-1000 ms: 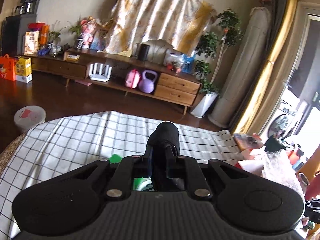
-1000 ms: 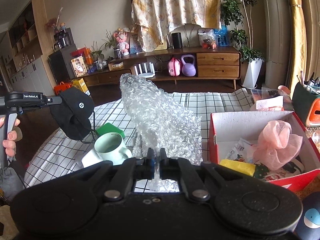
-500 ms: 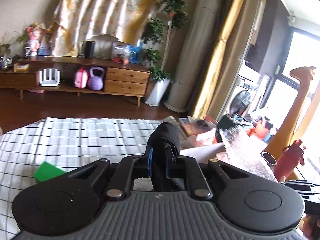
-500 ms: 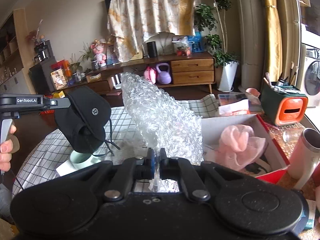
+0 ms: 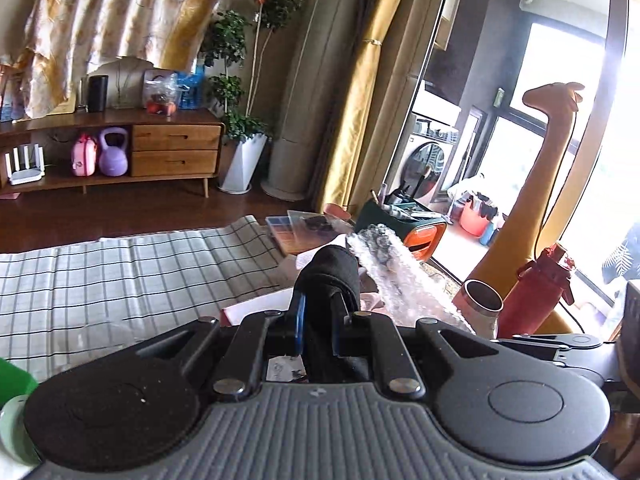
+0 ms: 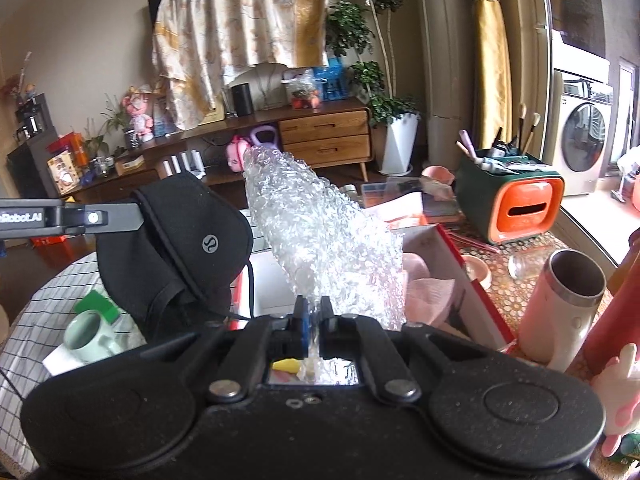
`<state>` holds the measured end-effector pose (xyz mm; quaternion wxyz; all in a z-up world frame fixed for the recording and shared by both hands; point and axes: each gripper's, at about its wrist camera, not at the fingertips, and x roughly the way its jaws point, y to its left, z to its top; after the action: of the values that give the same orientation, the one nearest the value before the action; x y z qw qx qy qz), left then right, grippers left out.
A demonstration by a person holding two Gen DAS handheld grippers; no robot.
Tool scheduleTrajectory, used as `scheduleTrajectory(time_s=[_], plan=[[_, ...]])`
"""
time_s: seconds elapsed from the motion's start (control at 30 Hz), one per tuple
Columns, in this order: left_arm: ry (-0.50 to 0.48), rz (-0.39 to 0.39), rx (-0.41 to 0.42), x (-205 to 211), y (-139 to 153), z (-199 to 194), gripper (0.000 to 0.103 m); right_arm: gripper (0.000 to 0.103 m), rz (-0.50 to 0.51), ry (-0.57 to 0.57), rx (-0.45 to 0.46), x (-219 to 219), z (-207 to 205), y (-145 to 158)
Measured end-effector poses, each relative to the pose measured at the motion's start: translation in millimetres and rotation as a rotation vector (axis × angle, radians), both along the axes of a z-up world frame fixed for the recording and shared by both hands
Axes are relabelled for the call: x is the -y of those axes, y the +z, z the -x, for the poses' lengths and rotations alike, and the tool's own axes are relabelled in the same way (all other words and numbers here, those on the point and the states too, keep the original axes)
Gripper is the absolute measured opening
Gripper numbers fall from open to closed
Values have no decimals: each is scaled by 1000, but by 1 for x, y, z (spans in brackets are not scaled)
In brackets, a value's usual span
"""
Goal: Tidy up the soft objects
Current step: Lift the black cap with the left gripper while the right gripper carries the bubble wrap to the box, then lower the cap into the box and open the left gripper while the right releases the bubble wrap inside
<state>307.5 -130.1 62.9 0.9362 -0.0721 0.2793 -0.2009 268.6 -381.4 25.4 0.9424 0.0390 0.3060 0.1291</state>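
The red-sided cardboard box (image 6: 452,280) with its white inside sits on the table covered by a black-and-white checked cloth (image 5: 120,272), and everything else is placed from it. Inside the box lies a soft pink fabric bundle (image 6: 424,288). Above the box's near-left part rises a long sheet of clear bubble wrap (image 6: 324,240), tilted away from the camera; the right gripper (image 6: 314,312) has its jaws pinched closed on the sheet's lower end. Just left of the box, over its left edge, hangs a black fabric cap with a small round logo (image 6: 180,248), clamped between the closed jaws of the left gripper (image 5: 320,316), so the cap and the bubble wrap hang side by side. Right of the box stands an open white steel tumbler (image 6: 560,300). Behind the box, further right, sits a green-and-orange organiser holding brushes (image 6: 516,204). Left of the box, on the checked cloth, stands a pale green mug (image 6: 86,334) beside a green block (image 6: 100,304).
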Motion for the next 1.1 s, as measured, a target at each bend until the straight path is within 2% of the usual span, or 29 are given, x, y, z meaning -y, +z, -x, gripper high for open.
scheduleTrajectory(time_s=[0.17, 0.4, 0.77, 1.1], plan=[[-18, -5, -2, 25, -7, -18, 12, 3, -24, -51, -32, 17, -27, -14], [-36, 18, -67, 48, -31, -47, 12, 3, -58, -114, -78, 38, -62, -35], [-41, -61, -150, 68, -82, -75, 12, 3, -55, -152, -166, 48, -86, -81], [-34, -146, -199, 63, -112, -89, 12, 4, -40, -117, -202, 39, -88, -103]])
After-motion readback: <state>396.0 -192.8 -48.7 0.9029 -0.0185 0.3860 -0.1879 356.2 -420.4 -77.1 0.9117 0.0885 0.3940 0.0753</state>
